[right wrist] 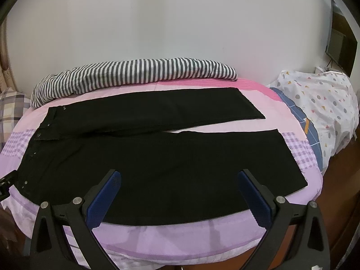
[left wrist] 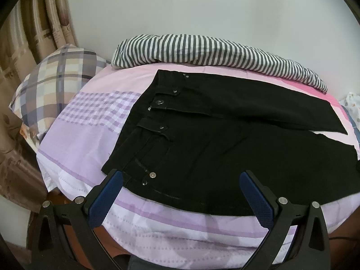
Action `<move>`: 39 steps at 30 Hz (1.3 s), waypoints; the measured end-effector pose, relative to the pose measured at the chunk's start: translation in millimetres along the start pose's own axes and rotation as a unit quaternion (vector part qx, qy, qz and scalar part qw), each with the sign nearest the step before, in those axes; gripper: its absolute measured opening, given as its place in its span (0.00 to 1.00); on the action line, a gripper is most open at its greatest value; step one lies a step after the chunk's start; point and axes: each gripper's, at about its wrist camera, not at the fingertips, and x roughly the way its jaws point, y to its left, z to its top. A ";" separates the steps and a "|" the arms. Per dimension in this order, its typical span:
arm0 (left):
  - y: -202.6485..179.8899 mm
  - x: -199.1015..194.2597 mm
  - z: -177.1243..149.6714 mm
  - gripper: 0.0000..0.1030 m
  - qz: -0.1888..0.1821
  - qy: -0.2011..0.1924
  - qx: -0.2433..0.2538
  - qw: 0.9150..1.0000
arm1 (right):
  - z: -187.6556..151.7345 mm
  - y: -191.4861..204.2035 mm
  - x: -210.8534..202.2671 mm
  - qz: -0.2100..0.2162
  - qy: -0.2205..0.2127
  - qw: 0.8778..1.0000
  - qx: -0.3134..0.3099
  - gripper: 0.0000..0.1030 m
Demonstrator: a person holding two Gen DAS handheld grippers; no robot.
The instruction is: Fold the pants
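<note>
Black pants (left wrist: 213,153) lie flat on the bed, waistband to the left, both legs spread toward the right. In the right wrist view the pants (right wrist: 157,162) show full length, with the two leg ends at the right. My left gripper (left wrist: 181,175) is open and empty, hovering over the near waist corner with its metal buttons. My right gripper (right wrist: 180,175) is open and empty, above the near leg around its middle. The left gripper's edge (right wrist: 5,183) shows at the far left of the right wrist view.
The bed has a pink and purple sheet (left wrist: 90,139). A striped blanket roll (left wrist: 202,49) lies along the wall behind the pants. A plaid pillow (left wrist: 51,85) is at the left. A white patterned quilt (right wrist: 319,103) sits at the right end.
</note>
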 end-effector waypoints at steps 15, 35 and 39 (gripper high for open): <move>-5.9 10.8 4.1 1.00 -0.001 0.011 0.008 1.000 | 6.6 2.2 9.6 0.002 0.006 1.000 0.001 0.99; 78.8 97.9 124.2 0.81 -0.069 0.036 -0.076 0.994 | 66.5 28.4 71.4 0.148 0.043 0.988 0.008 0.99; 109.0 144.1 160.7 0.63 -0.145 0.078 -0.123 0.979 | 90.3 40.6 97.9 0.146 0.048 0.988 -0.009 0.99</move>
